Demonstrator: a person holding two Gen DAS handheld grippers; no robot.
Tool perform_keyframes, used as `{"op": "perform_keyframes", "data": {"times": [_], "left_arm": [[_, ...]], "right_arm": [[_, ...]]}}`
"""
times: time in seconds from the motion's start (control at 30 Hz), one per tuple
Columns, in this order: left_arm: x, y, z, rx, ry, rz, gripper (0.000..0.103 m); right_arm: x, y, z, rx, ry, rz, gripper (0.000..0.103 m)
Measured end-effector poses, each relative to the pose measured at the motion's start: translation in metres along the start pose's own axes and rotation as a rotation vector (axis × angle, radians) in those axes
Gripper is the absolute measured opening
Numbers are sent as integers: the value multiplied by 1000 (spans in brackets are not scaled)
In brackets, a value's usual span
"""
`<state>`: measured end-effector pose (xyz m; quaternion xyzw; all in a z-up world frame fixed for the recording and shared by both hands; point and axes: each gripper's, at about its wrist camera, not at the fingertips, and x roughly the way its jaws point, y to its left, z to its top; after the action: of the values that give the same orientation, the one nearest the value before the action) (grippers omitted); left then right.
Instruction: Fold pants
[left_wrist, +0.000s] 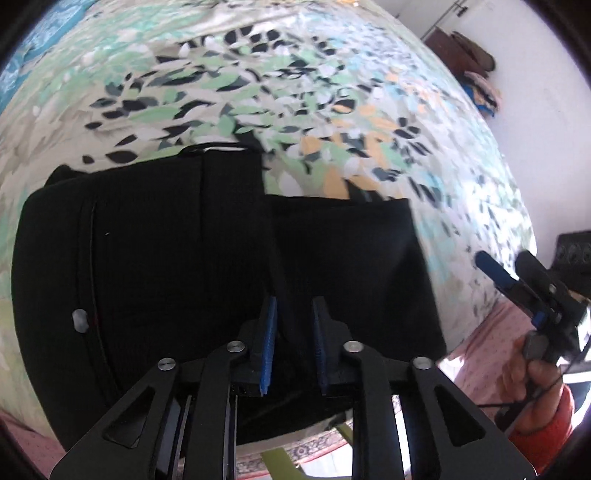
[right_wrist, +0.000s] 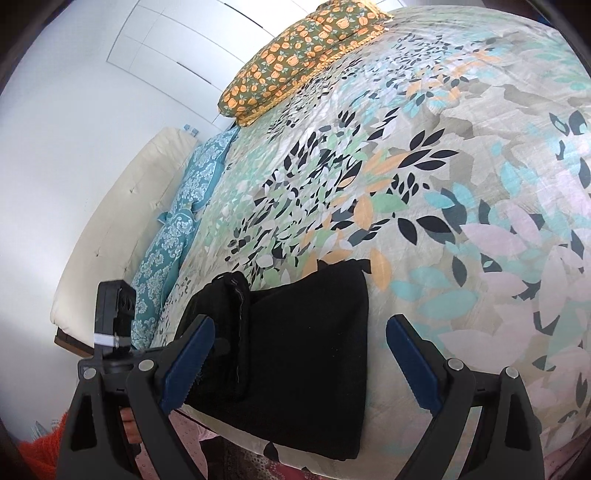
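My left gripper (left_wrist: 293, 332) and right gripper (right_wrist: 299, 363) are black, blue-padded, silver-riveted; my sleeve (left_wrist: 546, 421) is orange-red knit.

The folded black pants (left_wrist: 155, 258) are matt, finely ribbed knit cloth. Under them, the leaf-printed bedspread (right_wrist: 461, 184) looks like smooth woven cotton with a faint sheen. The left gripper (left_wrist: 293, 332) and right gripper (right_wrist: 299, 362) have matt black plastic arms, bright metal rivets, and ridged blue rubbery pads (right_wrist: 410, 365). The orange-flowered pillow (right_wrist: 295, 55) is matt printed cloth.
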<state>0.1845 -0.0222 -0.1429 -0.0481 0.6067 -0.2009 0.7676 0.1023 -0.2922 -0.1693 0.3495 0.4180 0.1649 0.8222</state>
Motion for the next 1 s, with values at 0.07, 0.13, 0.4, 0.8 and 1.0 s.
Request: {"op": "perform_keyframes", "data": {"times": [0.07,0.13,0.4,0.8,1.0], "left_arm": [[-36,-3,-1,39,-86,-36,60],[-77,5,3,47,-195,3,71],[-147,136,-25,-226,-456,252,80],[-93,197,-78,-463,-439,322,76],[-90,195,-76,-447,-409,301,76]], "right_arm": [[0,-2,1,11,-4,20,94],[7,7,2,-29,12,46,94],[102,86,-38,-136,412,459,93],[173,86,-35,-181,681,327,83],[176,86,-36,-167,737,386,82]]}}
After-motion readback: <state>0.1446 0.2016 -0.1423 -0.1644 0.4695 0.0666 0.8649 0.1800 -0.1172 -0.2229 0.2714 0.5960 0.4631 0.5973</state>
